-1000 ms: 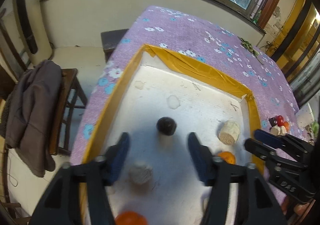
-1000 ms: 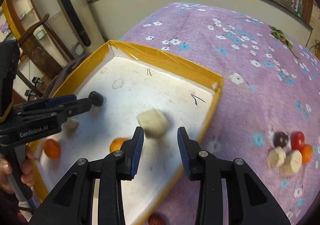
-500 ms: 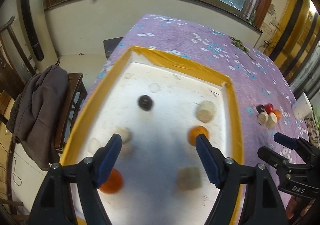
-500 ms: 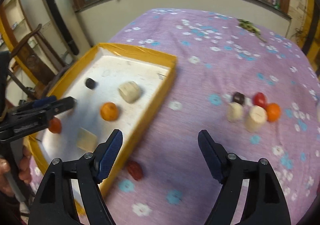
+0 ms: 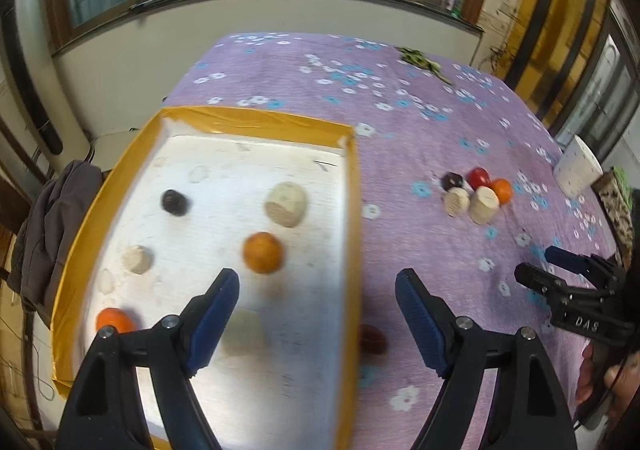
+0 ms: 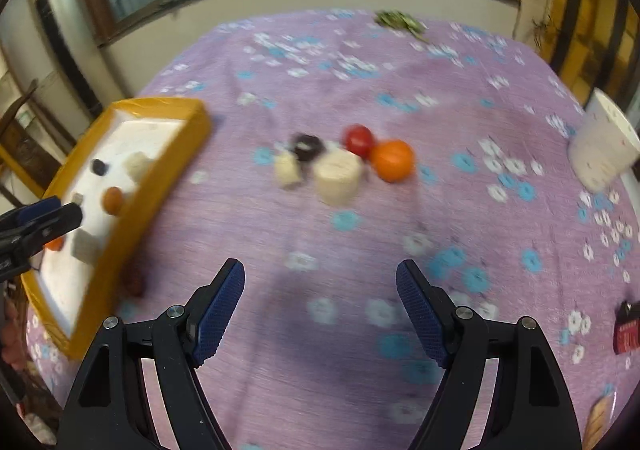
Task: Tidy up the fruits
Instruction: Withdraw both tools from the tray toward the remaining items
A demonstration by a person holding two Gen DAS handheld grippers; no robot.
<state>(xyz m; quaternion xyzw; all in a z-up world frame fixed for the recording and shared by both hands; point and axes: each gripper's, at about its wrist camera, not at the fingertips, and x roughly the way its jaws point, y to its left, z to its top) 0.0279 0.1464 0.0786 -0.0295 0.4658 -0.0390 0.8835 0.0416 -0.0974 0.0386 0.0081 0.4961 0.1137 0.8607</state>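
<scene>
Left wrist view: the left gripper, low over the dark fruit a second ago, now hangs higher and further right, straddling the right wall of the yellow-taped white foam tray, fingers spread wide, empty. Likely one placement is finished.

In the tray I count six: one dark purple round fruit, two orange round fruits, three cream pieces. One dark red fruit lies on the purple floral cloth, just outside the wall.

Right wrist view: the right gripper, then nearly closed over the tray, now faces the loose cluster, fingers spread, empty. The cluster counts five: dark fruit, red fruit, orange fruit, two cream cylinders. Probably the next pick.
</scene>
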